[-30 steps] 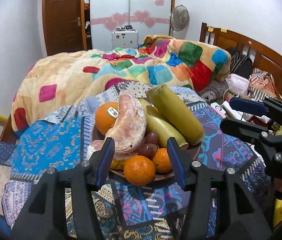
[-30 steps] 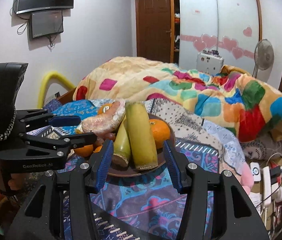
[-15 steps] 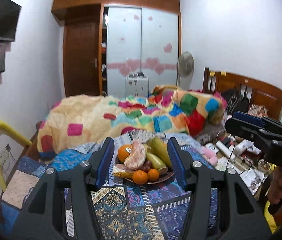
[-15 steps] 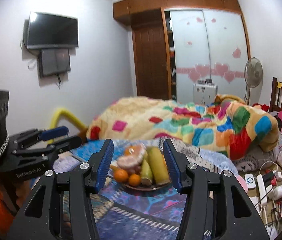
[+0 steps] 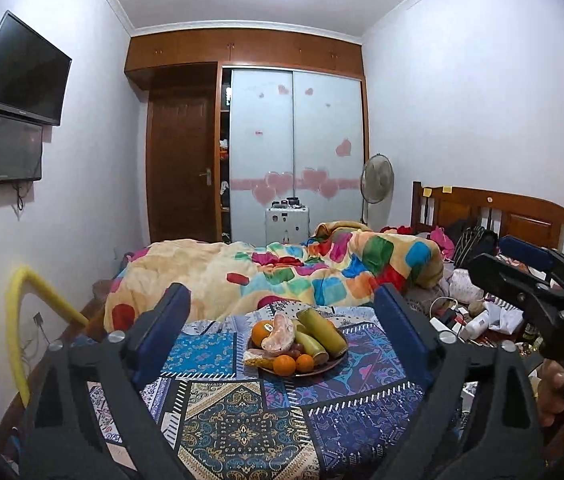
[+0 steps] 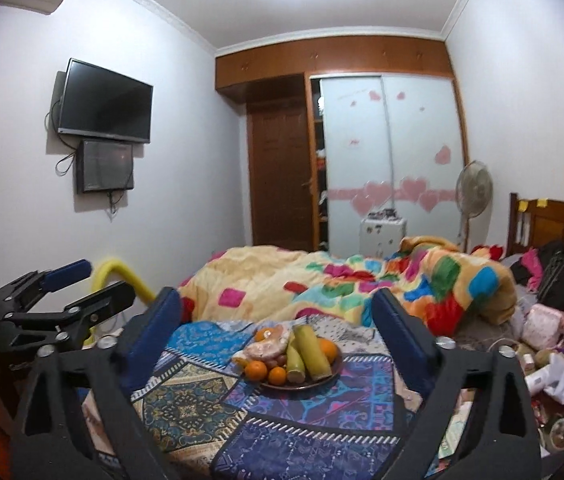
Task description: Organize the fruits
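Observation:
A brown plate of fruit sits on a patterned blue cloth on the bed. It holds oranges, green bananas, a peeled pomelo piece and dark grapes. My left gripper is open and empty, well back from the plate. My right gripper is open and empty, also well back from the plate. Each gripper shows at the edge of the other's view: the right one and the left one.
A colourful patchwork blanket is bunched behind the plate. Clutter and a wooden headboard lie to the right. A yellow padded rail runs along the left bed edge. A wardrobe, a fan and a wall TV stand further back.
Both grippers have pulled far back and up from the plate, which now looks small and distant. Both stay open and empty.

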A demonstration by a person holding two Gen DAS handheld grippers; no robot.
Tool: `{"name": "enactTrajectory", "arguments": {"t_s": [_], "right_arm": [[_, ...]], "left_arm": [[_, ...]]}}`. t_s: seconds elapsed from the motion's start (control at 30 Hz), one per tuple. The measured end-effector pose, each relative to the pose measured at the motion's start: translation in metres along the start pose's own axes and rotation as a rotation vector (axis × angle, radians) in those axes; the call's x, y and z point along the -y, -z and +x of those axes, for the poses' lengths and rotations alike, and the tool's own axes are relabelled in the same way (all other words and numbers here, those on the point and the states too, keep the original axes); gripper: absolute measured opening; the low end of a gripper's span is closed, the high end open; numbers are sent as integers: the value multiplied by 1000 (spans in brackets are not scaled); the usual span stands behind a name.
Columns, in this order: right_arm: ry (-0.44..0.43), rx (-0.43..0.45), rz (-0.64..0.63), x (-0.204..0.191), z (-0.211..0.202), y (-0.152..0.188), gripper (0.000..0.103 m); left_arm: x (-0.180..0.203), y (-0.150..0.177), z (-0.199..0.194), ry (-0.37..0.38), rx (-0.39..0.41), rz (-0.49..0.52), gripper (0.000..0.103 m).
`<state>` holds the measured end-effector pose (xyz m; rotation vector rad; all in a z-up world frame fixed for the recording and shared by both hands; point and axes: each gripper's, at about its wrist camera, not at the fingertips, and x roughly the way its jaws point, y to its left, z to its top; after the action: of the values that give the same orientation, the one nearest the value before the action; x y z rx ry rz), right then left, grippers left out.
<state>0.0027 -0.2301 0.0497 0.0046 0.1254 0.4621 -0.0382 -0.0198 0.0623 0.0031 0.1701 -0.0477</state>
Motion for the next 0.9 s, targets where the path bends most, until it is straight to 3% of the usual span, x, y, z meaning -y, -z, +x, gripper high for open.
{"name": "enactTrajectory", "arguments": {"t_s": [0.2,0.9], "right_arm": [[25,22,-7,-3,-9,-1,103],[24,2,0,-6,-18,6,103]], "left_arm": [[0,2,-13,-20,17,-3,103],[1,7,-13,-15,11,-3,103]]}}
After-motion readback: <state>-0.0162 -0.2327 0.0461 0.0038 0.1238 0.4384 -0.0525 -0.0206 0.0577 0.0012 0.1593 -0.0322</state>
